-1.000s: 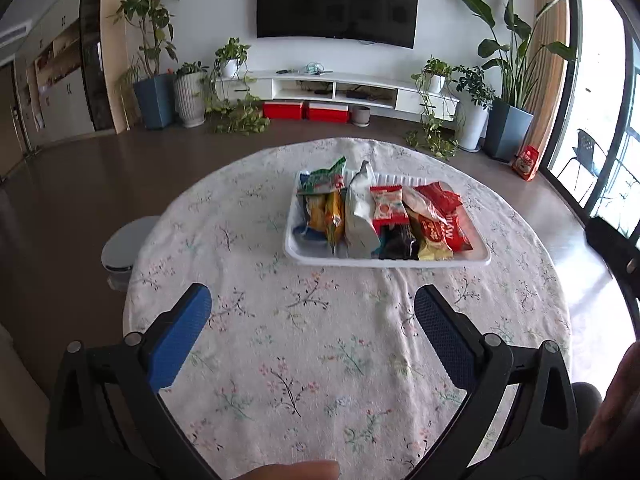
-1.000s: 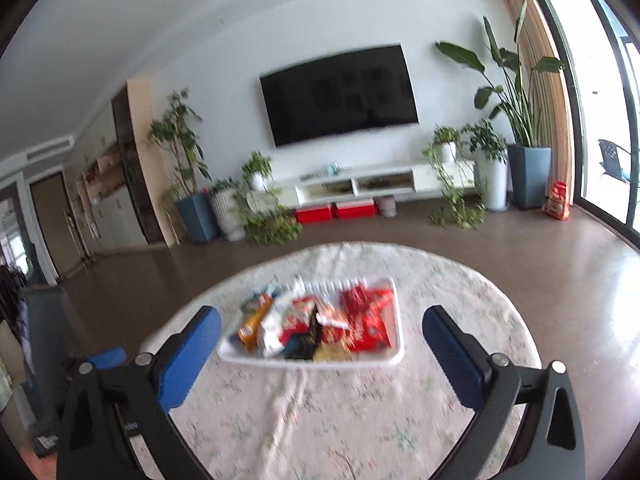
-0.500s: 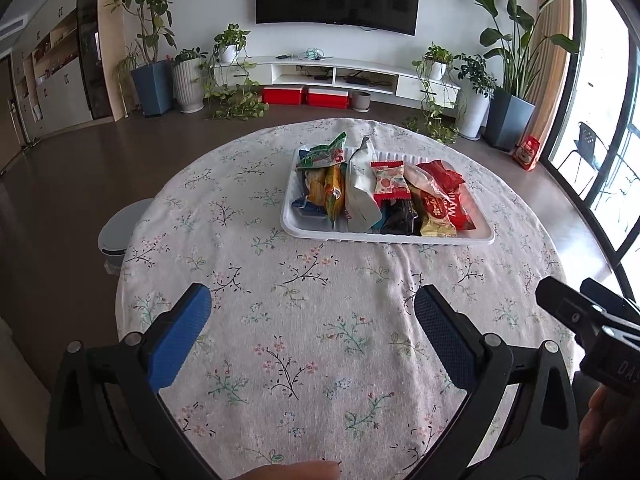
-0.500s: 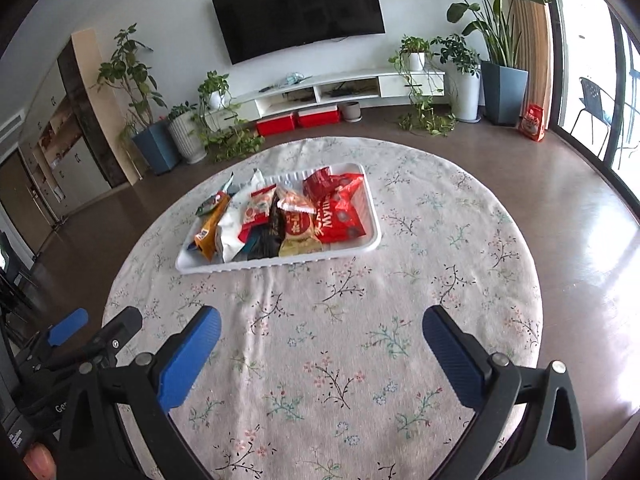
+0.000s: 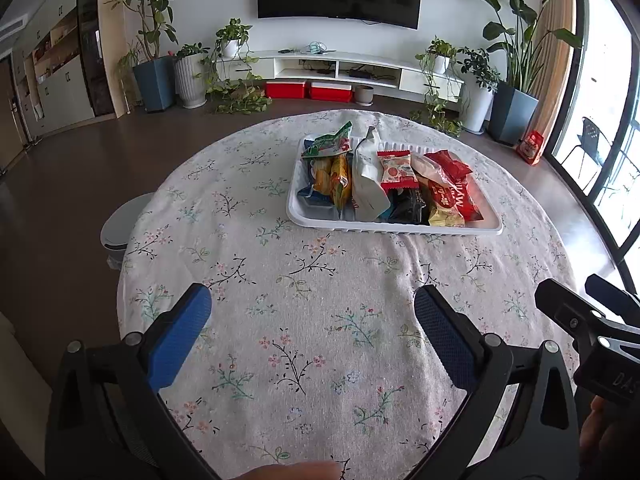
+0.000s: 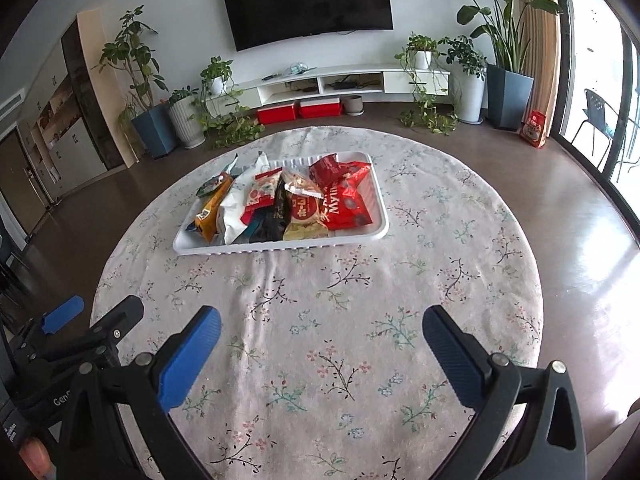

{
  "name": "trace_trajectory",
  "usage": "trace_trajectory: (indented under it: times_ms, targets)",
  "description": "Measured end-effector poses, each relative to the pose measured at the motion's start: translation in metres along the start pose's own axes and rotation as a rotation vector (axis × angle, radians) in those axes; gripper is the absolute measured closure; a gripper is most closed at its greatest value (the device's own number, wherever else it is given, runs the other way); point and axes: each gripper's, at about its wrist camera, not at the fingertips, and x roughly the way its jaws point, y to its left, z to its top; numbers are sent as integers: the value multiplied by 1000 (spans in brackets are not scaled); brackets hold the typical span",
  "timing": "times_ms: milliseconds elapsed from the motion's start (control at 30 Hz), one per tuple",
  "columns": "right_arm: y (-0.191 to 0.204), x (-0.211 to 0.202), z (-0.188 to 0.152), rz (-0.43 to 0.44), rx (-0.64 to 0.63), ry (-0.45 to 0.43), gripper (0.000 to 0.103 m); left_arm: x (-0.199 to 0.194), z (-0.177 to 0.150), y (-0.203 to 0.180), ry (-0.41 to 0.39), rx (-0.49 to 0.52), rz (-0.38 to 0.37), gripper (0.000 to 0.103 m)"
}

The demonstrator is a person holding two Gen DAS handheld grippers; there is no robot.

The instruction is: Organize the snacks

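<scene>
- The left gripper (image 5: 312, 320) hung above the near part of the table (image 5: 280, 360), its blue-padded fingers spread wide with nothing between them.
- The right gripper (image 6: 320, 340) was likewise wide open and empty, over the floral cloth (image 6: 440, 240) on the near side.
- Each gripper showed at the edge of the other's view: the right one at the lower right of the left view, the left one at the lower left of the right view.
- A white tray (image 5: 400, 230) sat on the table beyond both grippers, well apart from them.
- The snacks (image 6: 288, 204) lay crowded in the tray: a red pack (image 5: 456, 196) at its right end, a white bag (image 5: 368, 188) near the middle, yellow and green packs (image 5: 336, 168) at its left end.
- A TV (image 6: 308, 0) hung on the far wall above a low white shelf (image 5: 340, 68), with potted plants (image 5: 152, 40) on both sides.
</scene>
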Motion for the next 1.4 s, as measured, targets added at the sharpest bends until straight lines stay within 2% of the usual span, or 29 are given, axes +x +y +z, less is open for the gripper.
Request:
trace_trajectory:
  times_ms: [1400]
  targets:
    - [5, 2, -5, -3, -27, 21, 0, 7, 0, 4, 16, 2, 15, 0]
